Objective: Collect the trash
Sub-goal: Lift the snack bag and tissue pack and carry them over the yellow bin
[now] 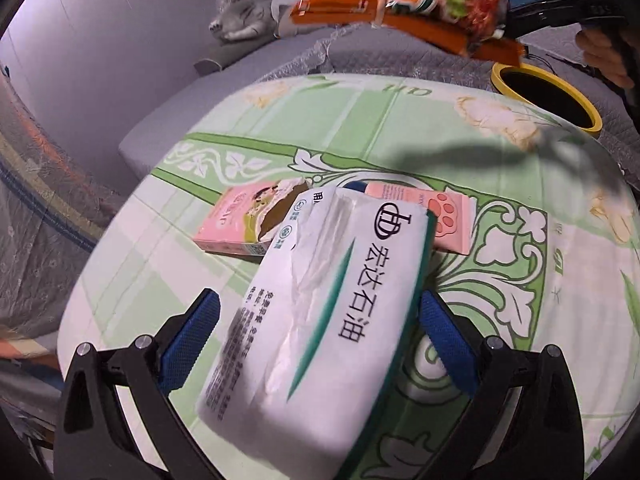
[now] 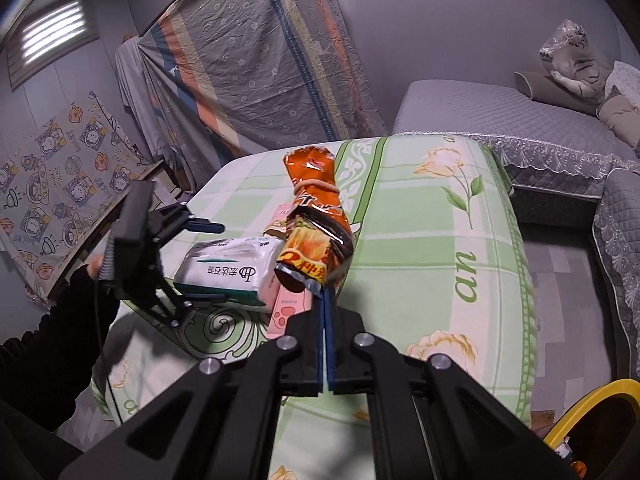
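Trash here is several items: an orange snack wrapper [image 2: 316,216] pinched at its lower end by the right tool [image 2: 325,300], whose blades are pressed together on it, holding it up off the green floral surface [image 2: 420,220]. I judge the step to be carrying this wrapper to the yellow-rimmed bin [image 2: 592,404] at lower right; the next move calls for swinging over its mouth before letting go. A white tissue pack [image 1: 332,292] lies on the surface between the spread blades of the left tool [image 1: 320,340], apparently not yet squeezed; closing on it seems due. Two pink boxes [image 1: 244,220] sit partly hidden behind the pack. The bin's inside is dark and mostly cut off.
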Motion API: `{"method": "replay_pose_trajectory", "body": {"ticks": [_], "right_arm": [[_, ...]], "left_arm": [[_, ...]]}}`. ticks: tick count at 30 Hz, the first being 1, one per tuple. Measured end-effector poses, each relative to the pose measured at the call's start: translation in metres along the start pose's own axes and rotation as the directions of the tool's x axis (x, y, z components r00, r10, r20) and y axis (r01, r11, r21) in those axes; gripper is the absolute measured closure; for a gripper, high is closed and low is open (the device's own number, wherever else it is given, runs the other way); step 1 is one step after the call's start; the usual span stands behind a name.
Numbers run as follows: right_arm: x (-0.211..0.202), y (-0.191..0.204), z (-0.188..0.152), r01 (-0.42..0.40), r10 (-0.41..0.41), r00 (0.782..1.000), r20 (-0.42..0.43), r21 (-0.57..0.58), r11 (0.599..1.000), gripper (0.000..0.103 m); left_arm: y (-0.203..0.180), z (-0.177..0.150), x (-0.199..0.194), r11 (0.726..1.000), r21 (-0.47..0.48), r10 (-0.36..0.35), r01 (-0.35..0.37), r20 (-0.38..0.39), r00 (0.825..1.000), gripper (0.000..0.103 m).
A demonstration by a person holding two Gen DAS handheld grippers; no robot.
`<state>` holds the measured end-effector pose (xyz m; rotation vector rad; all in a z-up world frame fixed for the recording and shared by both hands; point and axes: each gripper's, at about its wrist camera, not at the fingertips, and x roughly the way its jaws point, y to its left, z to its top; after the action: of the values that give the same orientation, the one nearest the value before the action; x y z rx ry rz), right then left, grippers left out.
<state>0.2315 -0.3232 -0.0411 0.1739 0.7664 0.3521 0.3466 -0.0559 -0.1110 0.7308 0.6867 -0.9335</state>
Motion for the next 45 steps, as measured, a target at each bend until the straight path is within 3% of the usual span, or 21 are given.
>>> {"method": "replay_pose_trajectory", "body": {"ticks": [7, 14, 17, 21, 24, 26, 29, 31, 33, 36, 40, 45], "right_arm": [[-0.006, 0.001, -0.003, -0.017, 0.017, 1.0, 0.024, 0.015, 1.0, 0.102], [-0.021, 0.003, -0.008, -0.039, 0.037, 0.998, 0.055, 0.028, 0.999, 0.103], [-0.026, 0.005, -0.012, -0.055, 0.053, 0.997, 0.061, 0.041, 0.998, 0.103], [-0.033, 0.011, -0.024, -0.068, 0.065, 0.996, 0.064, 0.046, 0.997, 0.103], [-0.04, 0.014, -0.038, -0.091, 0.086, 0.993, 0.076, 0.069, 0.993, 0.102], [-0.043, 0.014, -0.044, -0.11, 0.102, 0.991, 0.085, 0.088, 0.99, 0.102], [-0.052, 0.013, -0.059, -0.124, 0.111, 0.988, 0.108, 0.12, 0.985, 0.102], [-0.063, 0.012, -0.068, -0.124, 0.106, 0.986, 0.131, 0.137, 0.983, 0.102], [-0.075, 0.008, -0.075, -0.125, 0.101, 0.983, 0.155, 0.155, 0.98, 0.102], [-0.098, 0.001, -0.082, -0.1, 0.067, 0.979, 0.191, 0.168, 0.981, 0.102], [-0.132, -0.014, -0.089, -0.049, 0.002, 0.969, 0.248, 0.185, 0.982, 0.102], [-0.175, -0.042, -0.102, 0.021, -0.093, 0.946, 0.311, 0.229, 0.973, 0.102]], "left_arm": [[0.0, 0.0, 0.022, 0.998, 0.013, -0.06, 0.061, -0.051, 0.997, 0.009], [0.004, -0.007, 0.01, 0.997, -0.041, -0.063, 0.061, -0.035, 0.997, 0.024], [0.005, -0.013, -0.005, 0.996, -0.08, -0.036, 0.035, -0.011, 0.999, 0.026], [-0.003, -0.027, -0.052, 0.988, -0.151, -0.025, 0.04, 0.098, 0.995, 0.026], [-0.027, -0.032, -0.093, 0.983, -0.18, 0.079, -0.045, 0.185, 0.98, 0.026], [-0.049, -0.031, -0.118, 0.958, -0.25, 0.205, -0.142, 0.248, 0.947, 0.026], [-0.076, -0.023, -0.145, 0.907, -0.378, 0.313, -0.186, 0.309, 0.898, 0.026], [-0.095, -0.012, -0.158, 0.853, -0.463, 0.41, -0.242, 0.305, 0.86, 0.026], [-0.113, 0.003, -0.168, 0.823, -0.516, 0.444, -0.24, 0.319, 0.837, 0.025], [-0.134, 0.028, -0.178, 0.807, -0.559, 0.438, -0.193, 0.346, 0.83, 0.025], [-0.168, 0.069, -0.18, 0.809, -0.541, 0.47, -0.229, 0.362, 0.805, 0.025], [-0.199, 0.124, -0.167, 0.846, -0.51, 0.39, -0.155, 0.395, 0.832, 0.025]]}}
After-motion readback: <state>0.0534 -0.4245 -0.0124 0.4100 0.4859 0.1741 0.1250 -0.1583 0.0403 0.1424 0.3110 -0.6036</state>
